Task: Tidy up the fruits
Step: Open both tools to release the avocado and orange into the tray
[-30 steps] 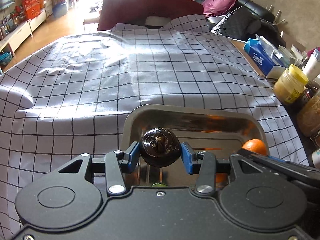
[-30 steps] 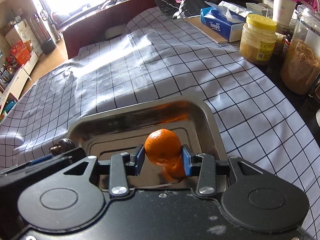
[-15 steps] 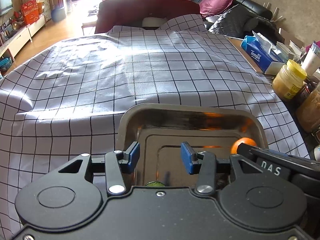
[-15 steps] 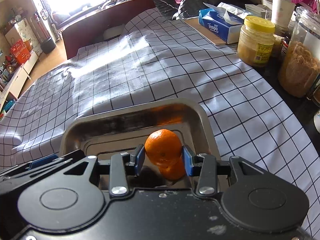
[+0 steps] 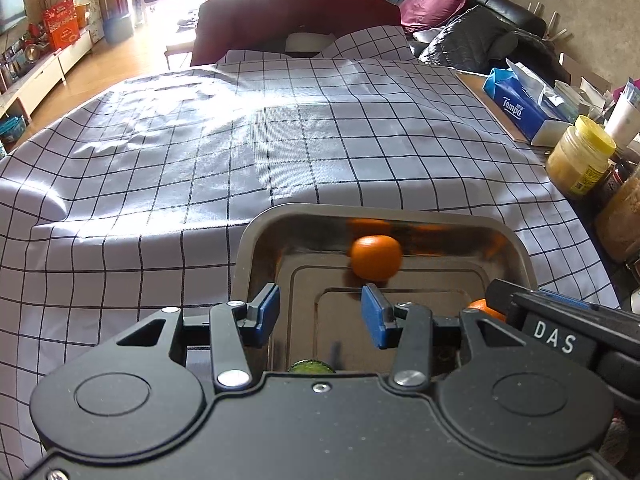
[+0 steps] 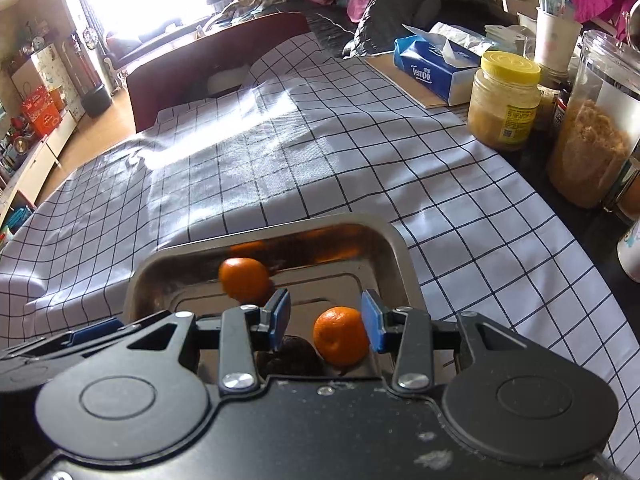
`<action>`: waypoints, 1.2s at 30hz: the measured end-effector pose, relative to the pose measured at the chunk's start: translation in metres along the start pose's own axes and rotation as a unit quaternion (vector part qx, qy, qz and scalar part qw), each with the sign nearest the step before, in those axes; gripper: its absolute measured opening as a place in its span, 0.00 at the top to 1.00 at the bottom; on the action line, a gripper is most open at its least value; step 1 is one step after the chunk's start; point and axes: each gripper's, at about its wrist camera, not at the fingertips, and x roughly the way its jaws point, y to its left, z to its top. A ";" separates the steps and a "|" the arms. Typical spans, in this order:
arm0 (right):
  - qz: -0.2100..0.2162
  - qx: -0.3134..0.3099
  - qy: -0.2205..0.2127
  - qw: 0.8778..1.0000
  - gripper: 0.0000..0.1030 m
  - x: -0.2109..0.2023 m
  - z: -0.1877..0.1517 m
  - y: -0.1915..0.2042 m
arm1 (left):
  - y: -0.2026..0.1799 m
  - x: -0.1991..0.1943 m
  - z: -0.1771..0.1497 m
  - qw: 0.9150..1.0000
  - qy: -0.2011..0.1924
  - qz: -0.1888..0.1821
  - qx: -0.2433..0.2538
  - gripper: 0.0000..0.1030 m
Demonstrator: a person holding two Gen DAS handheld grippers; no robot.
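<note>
A steel tray (image 5: 256, 240) lies on the checked tablecloth under both grippers. My left gripper (image 5: 320, 314) is open above it with nothing between its blue pads. A blurred orange (image 5: 376, 258) is by the tray's far wall, and a green fruit (image 5: 312, 367) peeks out under the gripper body. My right gripper (image 6: 326, 320) is open over the tray (image 6: 400, 248), its jaws closing slightly. A second orange (image 6: 340, 336) lies in the tray below the gap, close to the right pad and apart from the left one. A dark fruit (image 6: 290, 356) rests beside it. The blurred orange (image 6: 244, 280) is further in.
Along the table's right side stand a yellow-lidded jar (image 6: 504, 100), a blue tissue box (image 6: 432, 68) and a tall clear canister (image 6: 596, 128). A dark red chair back (image 5: 296, 24) is at the far edge. Checked cloth (image 5: 200, 152) stretches left and beyond the tray.
The left gripper let go of the dark fruit, which now lies in the tray. The right gripper released its orange; one orange now sits blurred at the tray's far side.
</note>
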 end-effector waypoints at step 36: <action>0.016 -0.017 -0.029 0.999 0.60 -0.031 -0.005 0.008 | 0.003 -0.049 -0.008 0.998 -0.055 -0.008 -0.007 0.49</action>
